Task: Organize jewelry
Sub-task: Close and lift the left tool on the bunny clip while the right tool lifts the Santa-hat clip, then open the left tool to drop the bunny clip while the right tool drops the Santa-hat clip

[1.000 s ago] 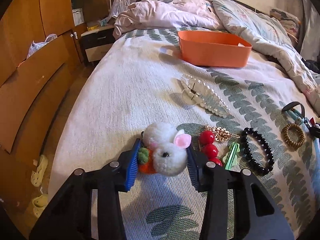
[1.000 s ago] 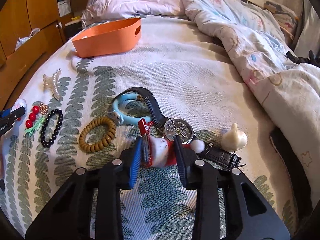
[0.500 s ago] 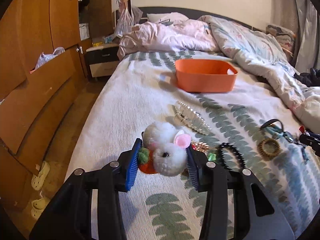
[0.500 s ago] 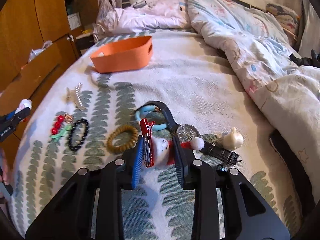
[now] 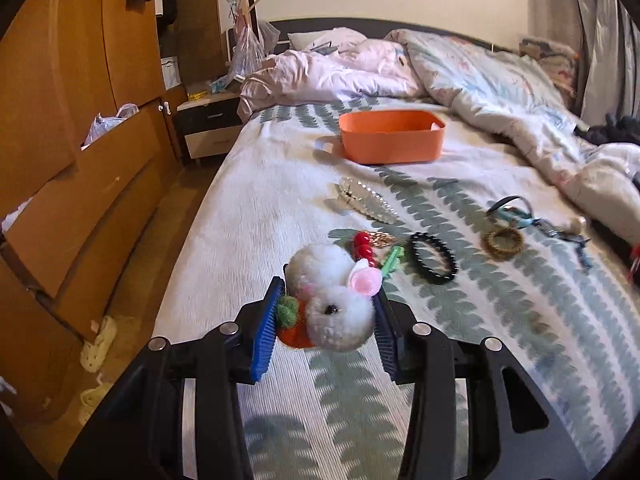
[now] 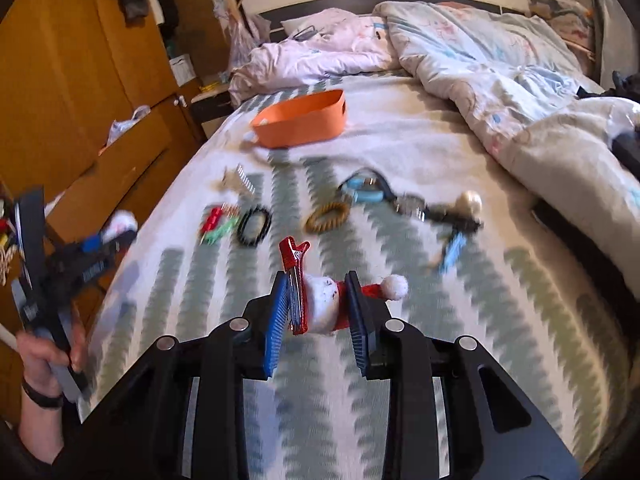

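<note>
1. Your left gripper [image 5: 326, 312] has its blue pads [image 5: 266, 336] pinching a fluffy white bunny hair clip [image 5: 334, 300] with a pink ear and an orange-and-green carrot. The clip is held clear above the bed [image 5: 260, 208], near its left edge.
2. Your right gripper [image 6: 320, 308] has its jaws pinching a Santa hair clip [image 6: 320, 304]. Its red metal clip points up and away, and its white pom-pom sticks out past the right pad. This clip is also held above the bed.
3. The orange bin [image 5: 392, 141] stands on the bed toward the pillow end, well apart from both grippers. In the left wrist view its inside looks plain orange.
4. These pieces lie on the leaf-patterned bedspread between the grippers and the bin:
   - a pearl claw clip [image 5: 362, 200], nearest the bin;
   - a red bead clip [image 5: 363, 245] touching a green clip [image 5: 392, 260];
   - a black bead bracelet [image 5: 433, 263] just beside the green clip;
   - a tan spiral hair tie [image 5: 503, 242] farther right;
   - a light blue band [image 6: 362, 192] and a dark-strapped watch [image 6: 412, 205] near the rumpled duvet [image 5: 500, 92].
5. The right wrist view is motion-blurred. It shows your left hand [image 6: 44, 360] gripping the handle at the bed's left edge.
</note>
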{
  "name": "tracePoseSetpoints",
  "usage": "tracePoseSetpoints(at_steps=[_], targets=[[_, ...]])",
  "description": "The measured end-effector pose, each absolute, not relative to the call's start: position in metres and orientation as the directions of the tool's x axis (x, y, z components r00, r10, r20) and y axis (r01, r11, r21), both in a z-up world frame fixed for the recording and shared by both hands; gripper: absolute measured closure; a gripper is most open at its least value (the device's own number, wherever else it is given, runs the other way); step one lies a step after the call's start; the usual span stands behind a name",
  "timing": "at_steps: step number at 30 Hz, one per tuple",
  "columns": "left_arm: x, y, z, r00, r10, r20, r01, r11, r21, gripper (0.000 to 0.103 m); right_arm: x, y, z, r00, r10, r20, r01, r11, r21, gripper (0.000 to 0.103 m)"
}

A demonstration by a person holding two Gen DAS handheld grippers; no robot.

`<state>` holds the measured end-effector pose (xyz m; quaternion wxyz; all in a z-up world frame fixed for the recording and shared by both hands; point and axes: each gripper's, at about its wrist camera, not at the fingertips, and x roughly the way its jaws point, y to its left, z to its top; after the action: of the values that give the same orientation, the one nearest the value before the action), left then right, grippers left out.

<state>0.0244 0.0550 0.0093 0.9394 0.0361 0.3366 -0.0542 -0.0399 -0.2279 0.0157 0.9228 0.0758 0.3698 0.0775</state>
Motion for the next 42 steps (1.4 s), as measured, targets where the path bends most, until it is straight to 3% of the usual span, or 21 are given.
tracePoseSetpoints(at_steps=[13,37,42], targets=[[-0.031,0.052,-0.028,0.693,-0.061,-0.718,0.116,0.993,0.028,0.06,-0.093,-0.214,-0.019,0.69,0.178,-0.702,-0.054,0.979,0.196,0.073],[-0.036,0.043,-0.043,0.647,-0.012,-0.762,0.095,0.993,0.065,0.059,-0.084,-0.211,-0.041,0.635,0.159,-0.756,-0.041,0.984,0.172,0.073],[-0.038,0.038,-0.045,0.643,-0.007,-0.766,0.105,0.991,0.079,0.055,-0.082,-0.21,-0.043,0.632,0.157,-0.759,-0.044,0.985,0.166,0.073]])
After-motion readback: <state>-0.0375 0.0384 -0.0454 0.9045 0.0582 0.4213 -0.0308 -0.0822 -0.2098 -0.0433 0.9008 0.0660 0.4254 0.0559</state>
